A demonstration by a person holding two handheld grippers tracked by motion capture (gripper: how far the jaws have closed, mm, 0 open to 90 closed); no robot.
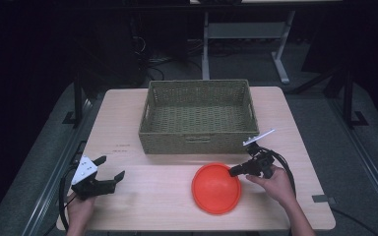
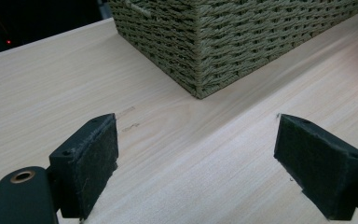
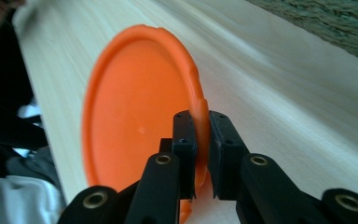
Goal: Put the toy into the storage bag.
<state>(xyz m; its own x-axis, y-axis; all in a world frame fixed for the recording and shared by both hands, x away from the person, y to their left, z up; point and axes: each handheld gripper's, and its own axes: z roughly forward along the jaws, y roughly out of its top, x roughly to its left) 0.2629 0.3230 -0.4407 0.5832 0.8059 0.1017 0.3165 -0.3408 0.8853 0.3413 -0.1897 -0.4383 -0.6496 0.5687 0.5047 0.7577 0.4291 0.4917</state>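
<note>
Spread fingers point(image 2: 91, 163) near basket point(image 2: 223, 42)

The right claw point(image 3: 201, 154) hides part of the orange plate's point(image 3: 135, 121) rim

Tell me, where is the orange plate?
In the high view, the orange plate lies on the table's near right side, before the basket, its rim pinched by the right gripper.

table point(image 1: 128, 196): bears all the things below
basket point(image 1: 197, 141): at the far middle of the table
plate point(image 1: 211, 191): on the table, near side, just before the basket and a little to its right
right gripper point(image 1: 235, 171): at the plate's right rim, between plate and basket front
left gripper point(image 1: 109, 172): near the table's left near edge, well apart from plate and basket
</note>
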